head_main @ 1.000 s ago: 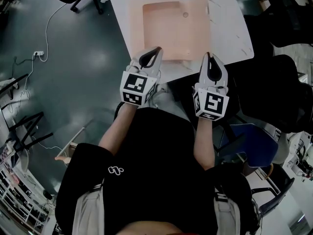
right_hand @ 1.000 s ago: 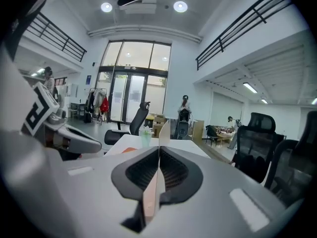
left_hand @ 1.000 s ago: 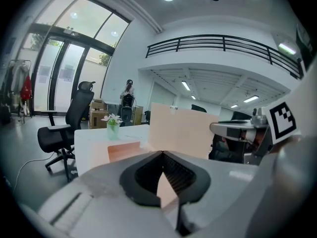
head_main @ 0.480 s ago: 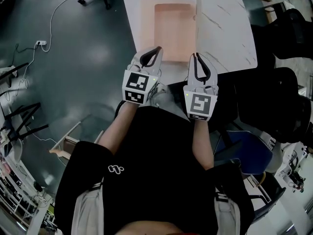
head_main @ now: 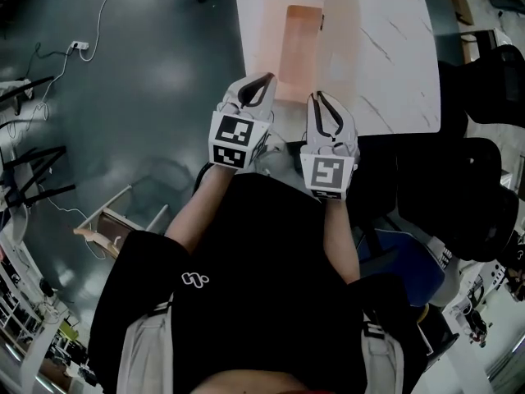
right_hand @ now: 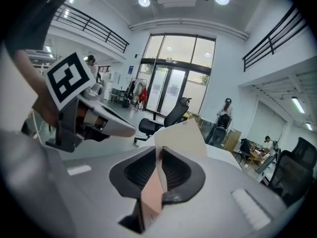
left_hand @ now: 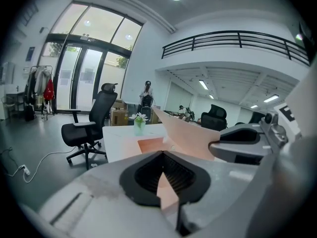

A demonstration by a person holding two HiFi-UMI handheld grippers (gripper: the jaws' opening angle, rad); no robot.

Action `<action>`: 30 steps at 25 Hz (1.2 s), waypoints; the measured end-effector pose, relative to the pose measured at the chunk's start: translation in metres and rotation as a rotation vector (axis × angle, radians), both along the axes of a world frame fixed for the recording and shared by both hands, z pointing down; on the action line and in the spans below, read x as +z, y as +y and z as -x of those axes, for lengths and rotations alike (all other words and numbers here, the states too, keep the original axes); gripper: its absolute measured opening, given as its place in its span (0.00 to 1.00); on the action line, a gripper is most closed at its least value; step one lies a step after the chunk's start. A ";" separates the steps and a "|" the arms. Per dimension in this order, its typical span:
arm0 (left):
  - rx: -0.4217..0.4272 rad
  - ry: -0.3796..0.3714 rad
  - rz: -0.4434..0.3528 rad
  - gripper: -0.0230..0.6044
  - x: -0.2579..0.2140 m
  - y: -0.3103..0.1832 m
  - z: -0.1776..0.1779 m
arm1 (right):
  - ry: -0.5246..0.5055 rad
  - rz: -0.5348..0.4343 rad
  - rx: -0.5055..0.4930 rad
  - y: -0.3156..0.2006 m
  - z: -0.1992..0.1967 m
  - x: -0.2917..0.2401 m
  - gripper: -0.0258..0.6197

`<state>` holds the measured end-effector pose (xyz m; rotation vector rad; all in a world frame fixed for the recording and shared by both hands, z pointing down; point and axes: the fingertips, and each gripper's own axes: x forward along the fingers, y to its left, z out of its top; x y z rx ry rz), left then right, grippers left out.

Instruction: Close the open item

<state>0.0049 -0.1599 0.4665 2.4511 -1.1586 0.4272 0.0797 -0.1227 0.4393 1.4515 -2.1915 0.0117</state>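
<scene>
A flat peach-pink folder lies open on the white table, its base (head_main: 297, 39) flat and its cover (head_main: 342, 33) raised almost upright along the right side. My left gripper (head_main: 256, 93) is shut on the near edge of the base, and a pink strip (left_hand: 166, 196) shows between its jaws. My right gripper (head_main: 322, 110) is shut on the near edge of the cover. In the right gripper view the pink sheet (right_hand: 152, 190) runs through the jaws and the cover (right_hand: 181, 137) rises beyond them. The two grippers sit close together at the table's near edge.
The white marble table (head_main: 398, 56) extends right of the folder. A small vase with a flower (left_hand: 139, 123) stands at its far end. Black office chairs stand left (left_hand: 92, 128) and right (head_main: 484, 84) of the table. A cable (head_main: 105, 11) lies on the dark floor.
The cover has swung up from lying flat on the right to nearly upright. My right gripper has moved left with it, closer to the left gripper, which has kept its hold.
</scene>
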 end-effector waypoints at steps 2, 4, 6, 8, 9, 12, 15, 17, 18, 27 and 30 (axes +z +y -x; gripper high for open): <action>-0.013 -0.002 0.006 0.04 0.002 -0.001 0.006 | 0.012 0.016 -0.035 -0.001 0.010 0.010 0.10; -0.025 -0.002 0.010 0.04 0.003 0.000 0.012 | 0.035 0.033 -0.070 0.000 0.020 0.018 0.10; -0.039 -0.001 0.013 0.04 0.003 0.000 0.018 | 0.061 0.046 -0.105 0.000 0.029 0.025 0.11; -0.051 0.000 0.018 0.04 0.006 0.000 0.023 | 0.083 0.060 -0.137 0.000 0.037 0.032 0.11; -0.056 -0.001 0.021 0.04 0.007 0.000 0.025 | 0.089 0.067 -0.152 0.000 0.040 0.035 0.11; -0.066 -0.007 0.037 0.04 0.016 0.002 0.030 | 0.097 0.093 -0.191 0.001 0.049 0.047 0.11; -0.065 -0.018 0.059 0.04 0.025 0.007 0.033 | 0.107 0.119 -0.223 0.003 0.056 0.059 0.11; -0.064 -0.024 0.073 0.04 0.030 0.009 0.037 | 0.119 0.134 -0.246 0.002 0.062 0.066 0.11; -0.065 -0.026 0.080 0.04 0.033 0.010 0.038 | 0.125 0.142 -0.257 0.001 0.064 0.069 0.11; -0.051 -0.028 0.118 0.04 0.044 0.012 0.046 | 0.168 0.221 -0.334 0.003 0.081 0.095 0.11; -0.042 -0.030 0.126 0.04 0.047 0.012 0.045 | 0.172 0.248 -0.359 0.004 0.084 0.103 0.11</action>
